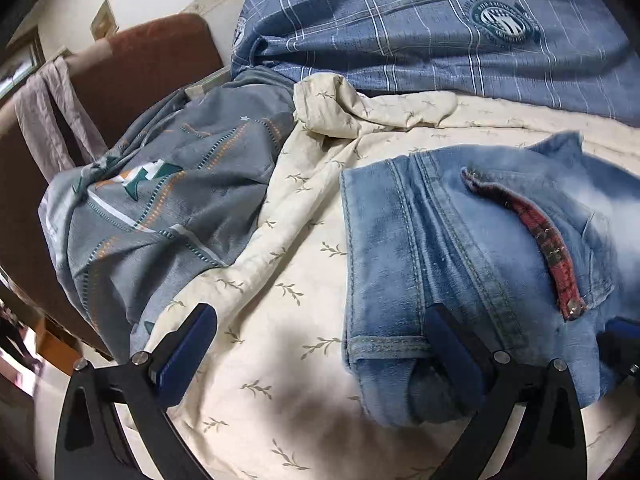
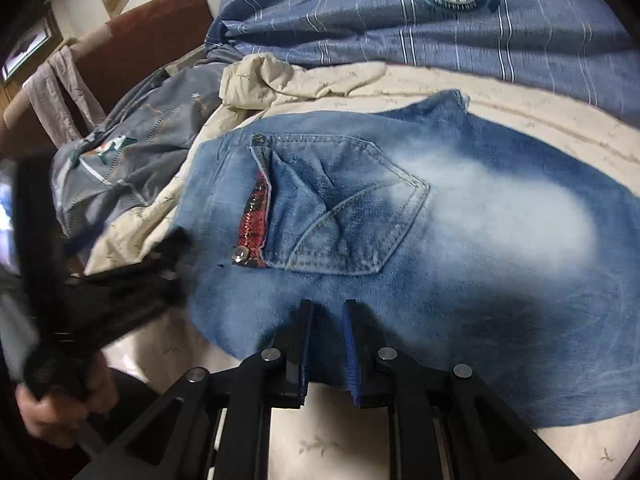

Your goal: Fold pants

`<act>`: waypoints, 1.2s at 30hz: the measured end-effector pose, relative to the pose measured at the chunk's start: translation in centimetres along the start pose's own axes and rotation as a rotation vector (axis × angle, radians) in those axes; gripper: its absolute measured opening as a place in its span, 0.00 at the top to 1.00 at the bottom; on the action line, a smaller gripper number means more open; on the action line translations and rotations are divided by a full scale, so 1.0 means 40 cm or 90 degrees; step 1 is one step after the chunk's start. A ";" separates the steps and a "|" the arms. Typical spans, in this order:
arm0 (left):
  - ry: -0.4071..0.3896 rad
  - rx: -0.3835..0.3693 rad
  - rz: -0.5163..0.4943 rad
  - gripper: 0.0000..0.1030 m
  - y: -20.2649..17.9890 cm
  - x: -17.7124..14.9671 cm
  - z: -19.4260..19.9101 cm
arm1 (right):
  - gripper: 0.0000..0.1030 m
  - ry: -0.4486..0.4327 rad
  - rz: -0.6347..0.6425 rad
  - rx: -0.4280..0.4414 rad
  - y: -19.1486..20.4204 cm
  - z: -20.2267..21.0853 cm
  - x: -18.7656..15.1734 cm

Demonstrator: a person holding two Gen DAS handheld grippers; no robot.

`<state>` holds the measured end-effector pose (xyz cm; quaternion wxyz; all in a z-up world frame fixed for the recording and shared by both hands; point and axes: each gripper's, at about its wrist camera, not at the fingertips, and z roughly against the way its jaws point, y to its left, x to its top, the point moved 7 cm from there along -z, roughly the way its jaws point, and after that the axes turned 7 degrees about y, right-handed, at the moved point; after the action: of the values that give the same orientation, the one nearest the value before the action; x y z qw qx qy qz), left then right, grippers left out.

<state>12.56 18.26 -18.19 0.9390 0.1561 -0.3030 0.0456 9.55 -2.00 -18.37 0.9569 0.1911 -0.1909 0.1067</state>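
A: Where the left wrist view looks along its fingers, we see the left gripper (image 1: 320,344) with its jaws spread wide and holding nothing. One finger (image 1: 188,344) stands over the cream sheet (image 1: 280,360); the other finger (image 1: 448,344) stands at the hemmed leg ends of the jeans (image 1: 460,240).

B: Confirmed. We locate the jeans folded on the bed, on the cream sheet, with the doubled legs lying over the seat section. A red plaid trim strip (image 1: 548,248) with a metal snap runs along the pocket edge.

A: Right side?

B: We see the right gripper (image 2: 326,344) with its jaws drawn close together and a fold of the jeans' near edge (image 2: 324,360) pinched between them. The back pocket (image 2: 340,216) lies flat just beyond the fingertips.

A: We also note a blurred black shape (image 2: 120,292) at the left of that view, with a hand (image 2: 60,408) behind it; it is probably the left gripper, but motion blur prevents confirmation.

B: Surroundings: a blue plaid duvet (image 1: 440,32) lies beyond the jeans, a grey patterned cover (image 1: 168,200) is bunched to the left, and a brown headboard (image 1: 132,64) stands behind it.
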 end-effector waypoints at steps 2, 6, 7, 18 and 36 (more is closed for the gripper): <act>-0.026 -0.026 0.028 0.00 0.015 0.007 0.028 | 0.82 -0.039 -0.005 -0.001 -0.033 0.066 0.001; -0.055 -0.075 0.068 0.00 0.026 0.016 0.096 | 0.82 -0.088 -0.035 -0.039 -0.133 0.181 -0.018; -0.070 -0.078 0.075 0.00 0.022 0.017 0.120 | 0.82 -0.100 -0.054 -0.050 -0.173 0.211 -0.025; -0.125 -0.077 -0.042 0.00 -0.210 0.056 0.221 | 0.82 -0.143 -0.298 -0.211 -0.610 0.392 -0.093; -0.024 -0.105 -0.058 0.00 -0.275 0.030 0.098 | 0.82 -0.149 -0.371 -0.256 -0.781 0.379 -0.001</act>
<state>13.34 6.57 -17.39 0.9438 0.0929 -0.3163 -0.0254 13.24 -36.41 -15.59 0.9374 0.0563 -0.2534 -0.2322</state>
